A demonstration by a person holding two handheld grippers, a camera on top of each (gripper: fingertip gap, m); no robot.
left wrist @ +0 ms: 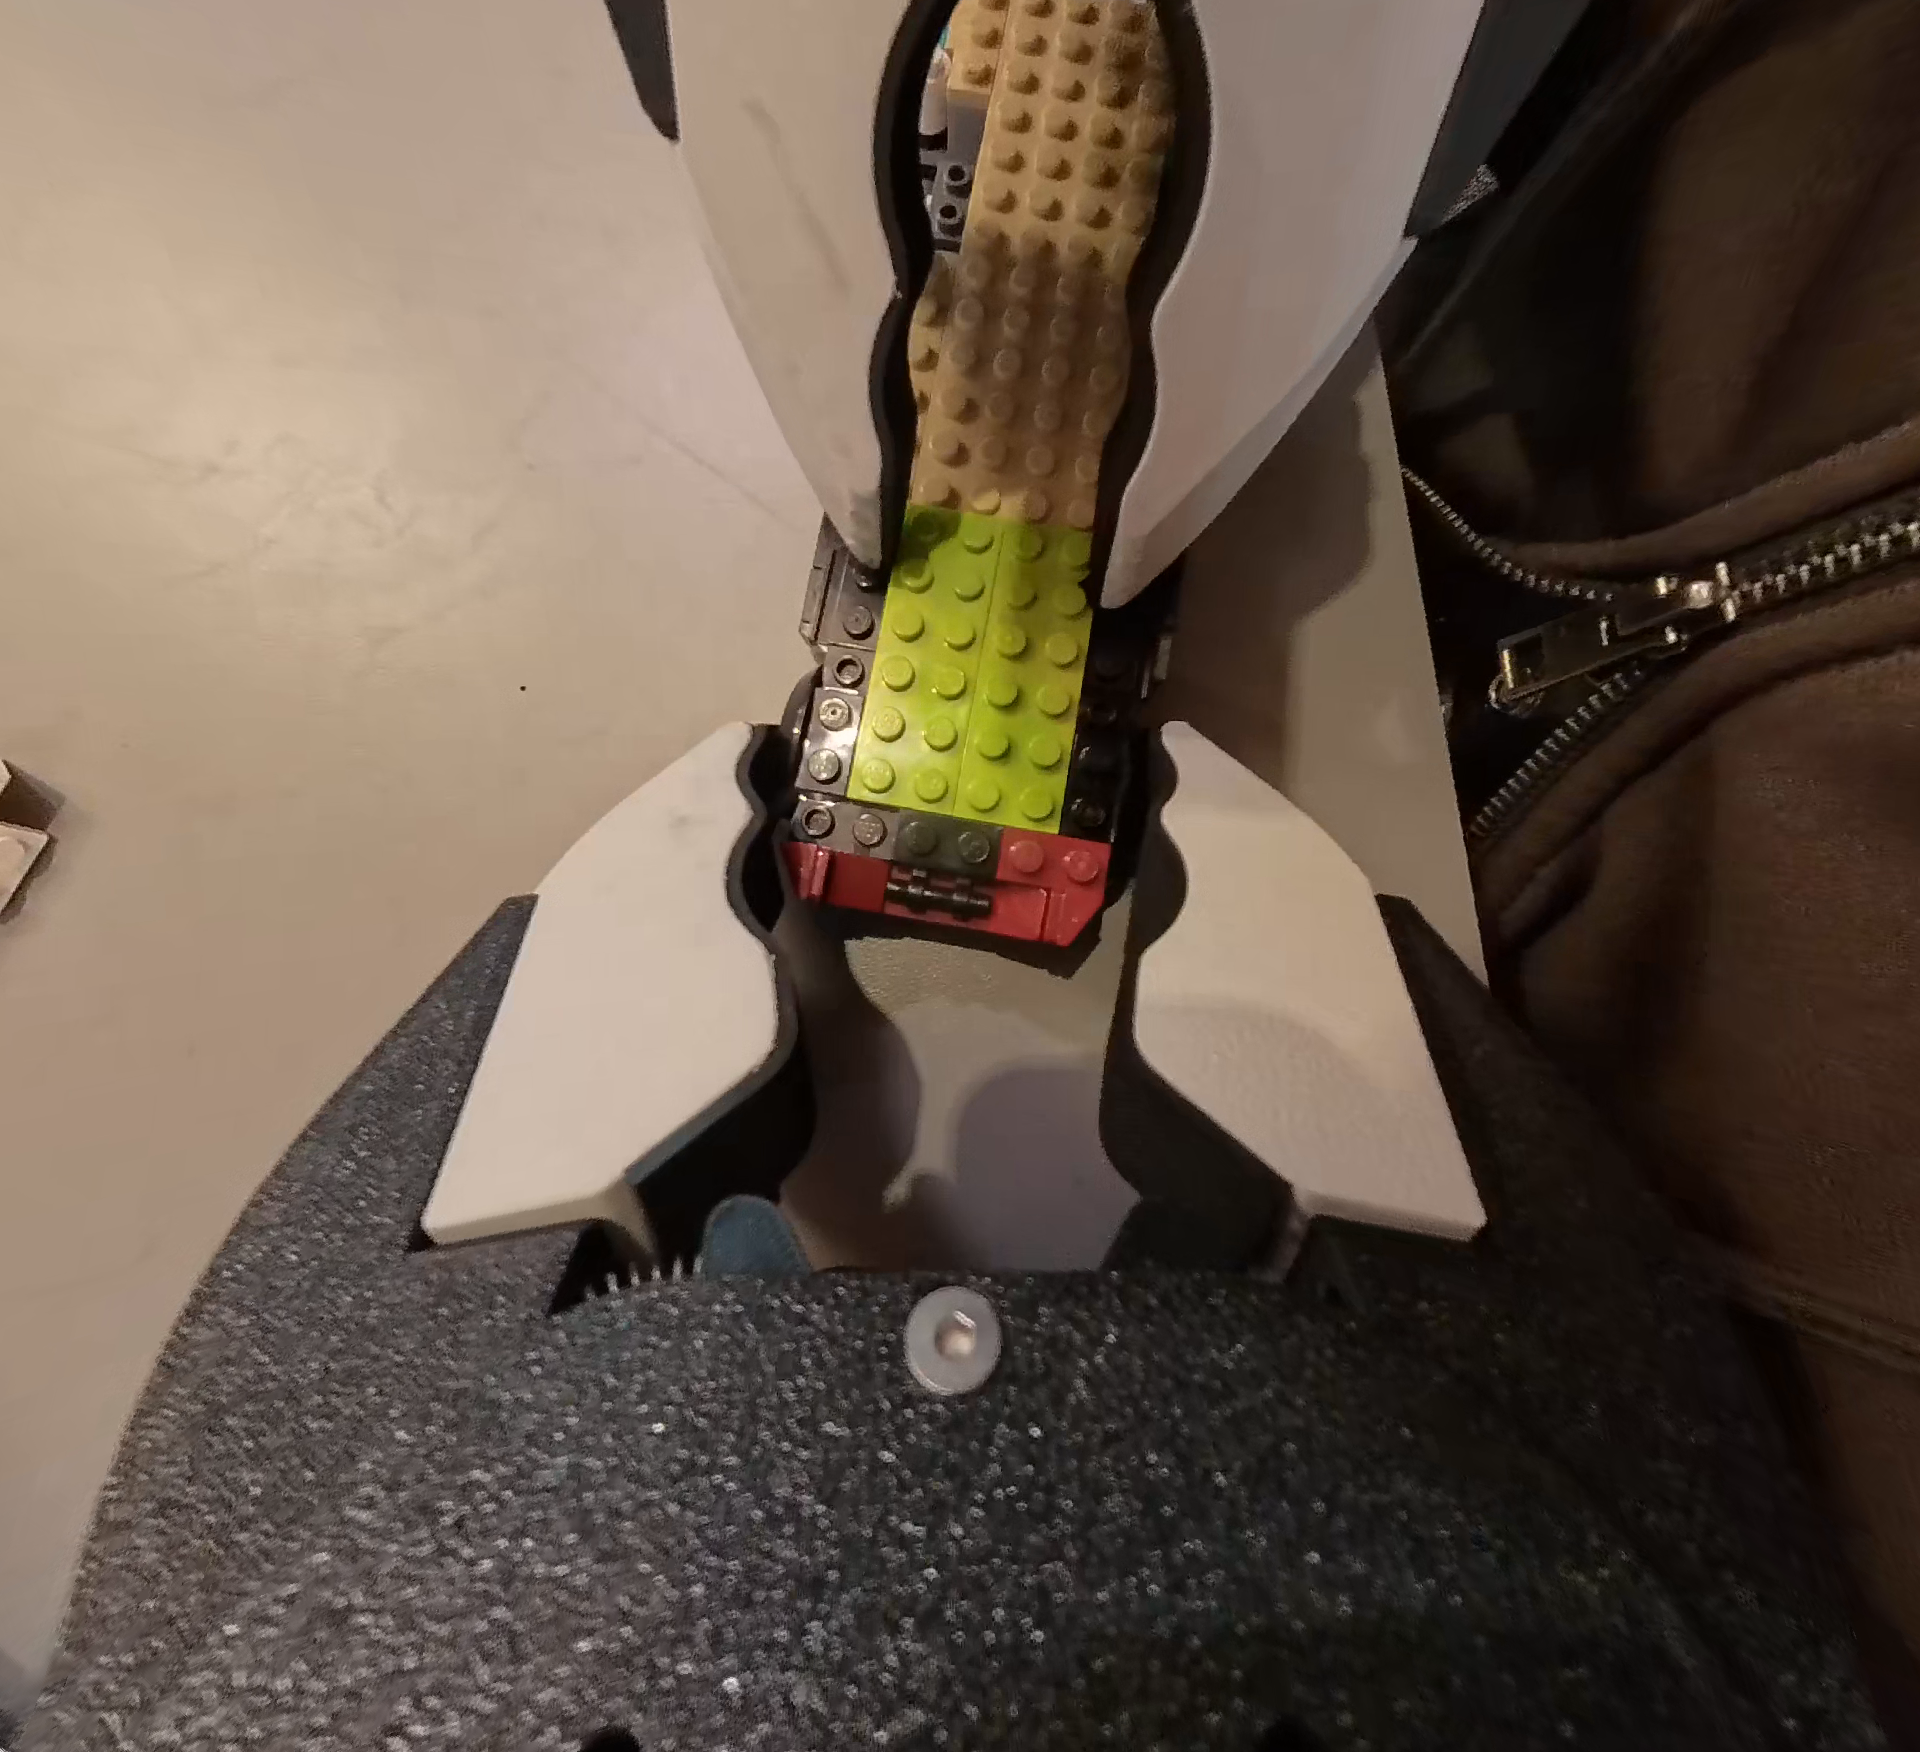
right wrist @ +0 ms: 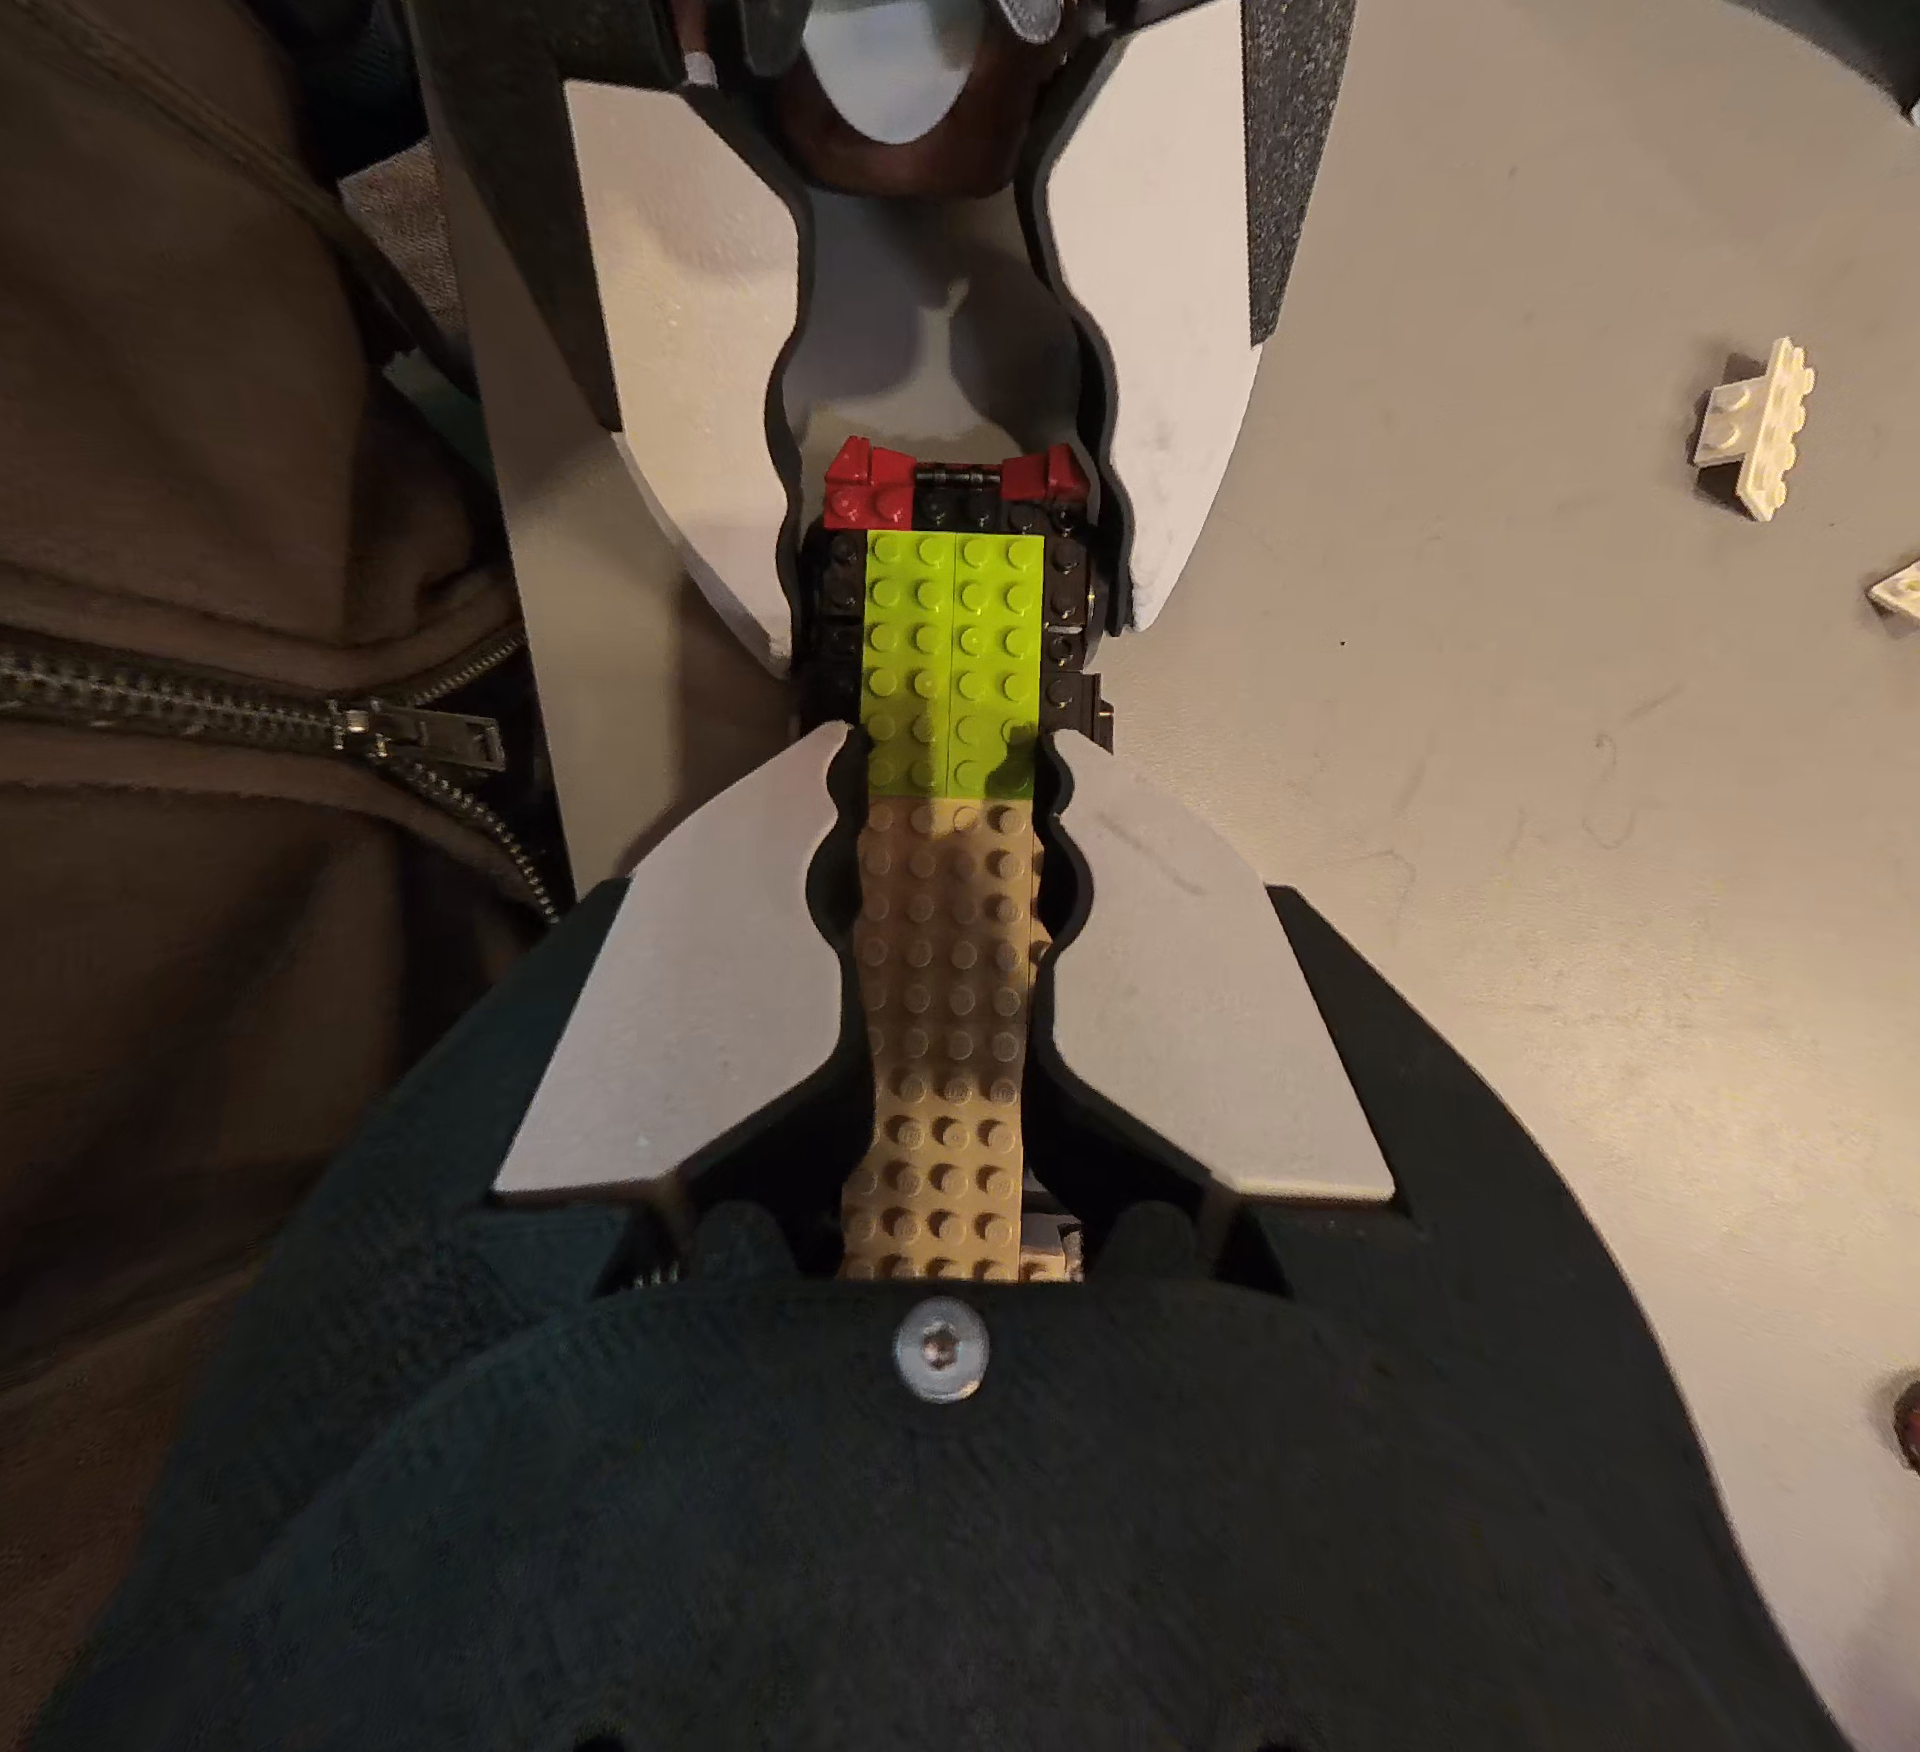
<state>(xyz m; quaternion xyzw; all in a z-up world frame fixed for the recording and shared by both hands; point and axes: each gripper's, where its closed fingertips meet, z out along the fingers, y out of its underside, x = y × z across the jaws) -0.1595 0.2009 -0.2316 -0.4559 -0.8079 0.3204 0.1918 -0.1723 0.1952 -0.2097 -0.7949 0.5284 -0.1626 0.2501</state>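
The left gripper (left wrist: 951, 829) pinched the wide black-and-red end of a long brick model (left wrist: 977, 663), its pads pressed against both sides. The right gripper (right wrist: 948, 746), facing it, clamped the narrower tan-and-green plate section of the same model. The model spanned the two grippers above a grey table (right wrist: 1558, 871), beside a brown zipped jacket (left wrist: 1714, 767). Loose white bricks (right wrist: 1756, 440) lay apart on the table.

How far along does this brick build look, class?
Done: the long toy-brick model already carries tan studded plates, lime-green plates and a dark red end piece. In hand: the right tongs clamp its tan stretch; the left tongs close around the black-edged end. Left: loose white brick pieces lie unattached on the grey table.
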